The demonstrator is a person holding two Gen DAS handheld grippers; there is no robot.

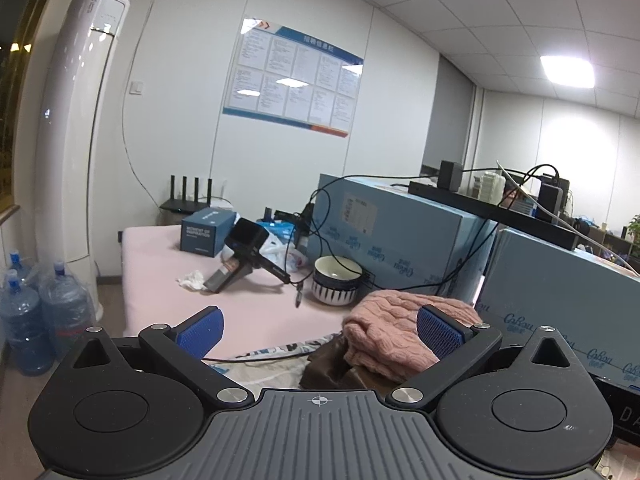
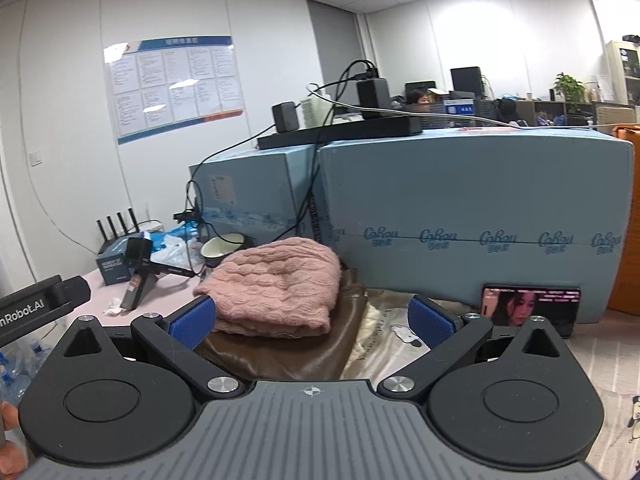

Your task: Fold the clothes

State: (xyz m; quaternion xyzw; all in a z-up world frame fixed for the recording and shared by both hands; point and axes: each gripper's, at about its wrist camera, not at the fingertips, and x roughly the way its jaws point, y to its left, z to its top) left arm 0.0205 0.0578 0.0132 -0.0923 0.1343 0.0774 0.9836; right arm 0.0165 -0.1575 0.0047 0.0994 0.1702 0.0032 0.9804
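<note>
Left gripper (image 1: 320, 330): jaws spread, holding nothing.
Right gripper (image 2: 312, 320): jaws spread, holding nothing.
Pink knit sweater (image 2: 276, 288): folded, lying on the brown garment (image 2: 280, 354).
Bowl (image 1: 337, 285): beside the sweater.

White walls carry a notice board (image 1: 294, 76); ceiling panel light (image 1: 567, 71) glows over a tower air conditioner (image 1: 76, 128).

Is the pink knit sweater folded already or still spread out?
Folded. The pink knit sweater sits as a compact bundle with layered edges along its front, on top of a brown garment.
</note>
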